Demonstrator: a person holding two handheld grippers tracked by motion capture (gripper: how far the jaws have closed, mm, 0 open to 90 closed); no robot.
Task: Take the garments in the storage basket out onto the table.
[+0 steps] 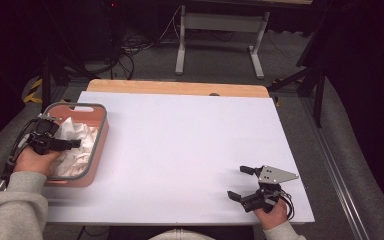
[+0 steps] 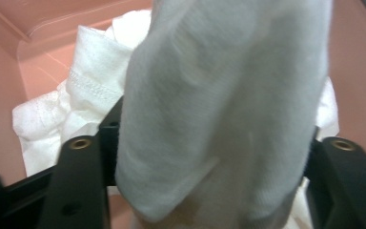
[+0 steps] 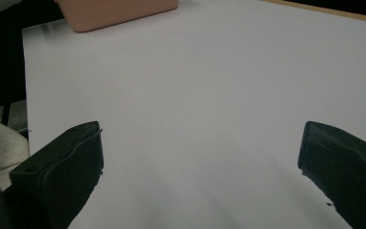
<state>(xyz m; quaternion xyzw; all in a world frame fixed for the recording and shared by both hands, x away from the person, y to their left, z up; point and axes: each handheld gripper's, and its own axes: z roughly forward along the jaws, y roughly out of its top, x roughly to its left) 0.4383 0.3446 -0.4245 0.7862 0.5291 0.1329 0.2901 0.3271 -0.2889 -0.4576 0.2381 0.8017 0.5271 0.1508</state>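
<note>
Nearest me, my right gripper (image 1: 244, 183) rests fingers apart on the white tabletop (image 1: 180, 150); my left gripper (image 1: 75, 144) fingers clamp white cloth (image 2: 219, 105) inside the pink bin (image 1: 100, 131); grey floor (image 1: 220, 60) beyond.

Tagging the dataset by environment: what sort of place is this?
Probably a lab or data-collection rig, not a home: a white-topped table with dark curtained surrounds, loose cables on the floor, and a bare bench frame behind. On the table, a pink basket holds white cloth.
</note>
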